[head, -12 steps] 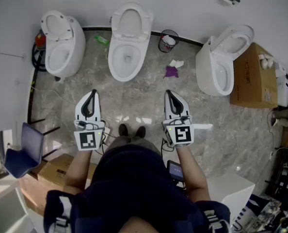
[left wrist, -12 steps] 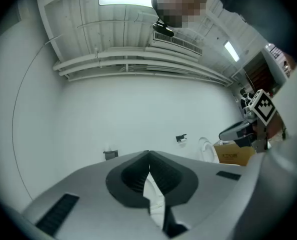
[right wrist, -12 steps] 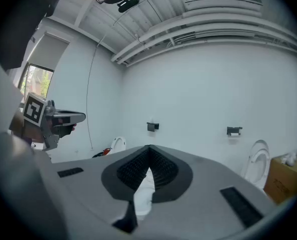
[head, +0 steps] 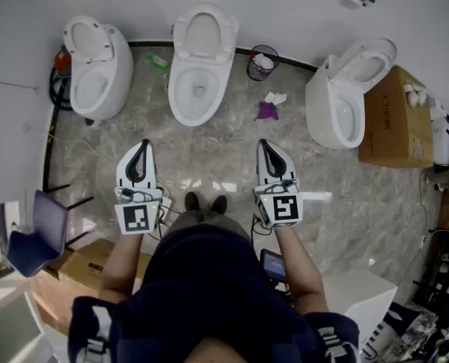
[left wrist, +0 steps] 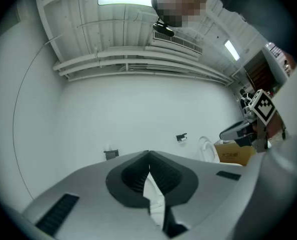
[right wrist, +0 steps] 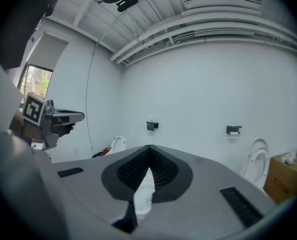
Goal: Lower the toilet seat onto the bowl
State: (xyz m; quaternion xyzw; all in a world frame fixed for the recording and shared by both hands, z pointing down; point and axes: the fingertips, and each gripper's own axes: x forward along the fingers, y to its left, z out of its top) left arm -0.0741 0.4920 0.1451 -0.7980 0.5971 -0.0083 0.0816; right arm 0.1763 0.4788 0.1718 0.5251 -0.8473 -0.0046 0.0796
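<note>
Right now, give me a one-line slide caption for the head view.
Person faces left toilet, middle toilet and right toilet, seats up; left gripper and right gripper shut, empty.

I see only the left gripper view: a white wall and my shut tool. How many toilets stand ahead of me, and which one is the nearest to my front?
Observer: Three: the left toilet, the middle toilet and the right toilet. The middle one is straight ahead, its seat raised.
Operator: Does anything lie near it?
Observer: A purple scrap and white paper lie to its right, below a wire bin.
Operator: And my right tool?
Observer: The right tool is shut and empty, level with the left tool.
</note>
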